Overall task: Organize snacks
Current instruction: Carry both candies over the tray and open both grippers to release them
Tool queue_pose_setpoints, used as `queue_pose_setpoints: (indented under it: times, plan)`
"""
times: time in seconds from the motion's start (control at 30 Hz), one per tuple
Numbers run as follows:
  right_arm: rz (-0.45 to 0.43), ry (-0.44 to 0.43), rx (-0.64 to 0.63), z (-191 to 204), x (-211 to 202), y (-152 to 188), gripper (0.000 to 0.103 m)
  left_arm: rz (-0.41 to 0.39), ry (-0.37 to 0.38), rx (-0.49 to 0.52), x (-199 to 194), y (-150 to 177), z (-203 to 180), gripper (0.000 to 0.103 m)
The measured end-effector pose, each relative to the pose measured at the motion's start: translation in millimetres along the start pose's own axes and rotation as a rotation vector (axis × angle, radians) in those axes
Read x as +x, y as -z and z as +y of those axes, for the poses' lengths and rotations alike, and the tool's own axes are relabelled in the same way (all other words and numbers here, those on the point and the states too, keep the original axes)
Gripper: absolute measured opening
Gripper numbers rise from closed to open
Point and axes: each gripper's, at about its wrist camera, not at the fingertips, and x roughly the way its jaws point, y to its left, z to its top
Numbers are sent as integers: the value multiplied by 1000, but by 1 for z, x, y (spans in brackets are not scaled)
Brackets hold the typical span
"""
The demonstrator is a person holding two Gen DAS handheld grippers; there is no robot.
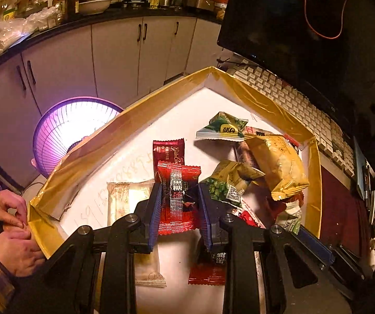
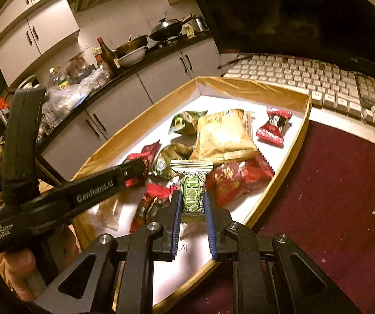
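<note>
The left gripper (image 1: 179,196) clamps a red snack packet (image 1: 178,201); the right gripper (image 2: 192,204) clamps a green-and-white packet (image 2: 192,196). Both hang over the white, gold-rimmed tray (image 2: 286,172). These packets are probably light, crinkly and slippery, best pinched mid-body. Bare tray floor lies nearest; the keyboard (image 2: 318,83) borders the far rim.

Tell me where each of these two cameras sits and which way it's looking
Left wrist: on the left gripper, angled down into the gold-rimmed tray; its fingers clamp a red packet; two hands touch the tray corner.
Right wrist: on the right gripper, angled down at the same tray; its fingers clamp a green candy.
Shared: tray, yellow bag, keyboard.
</note>
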Motion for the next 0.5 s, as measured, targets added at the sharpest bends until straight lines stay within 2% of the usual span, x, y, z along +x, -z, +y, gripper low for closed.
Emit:
queue_pose_setpoints:
  times: [0.17,0.5]
  plan:
    - [-17,57,-40,0,-1,-1,17,15,4,19,4,2,-1,24]
    - [-23,38,-42,-1,-2,0,18,20,4,0,3,2,0,24]
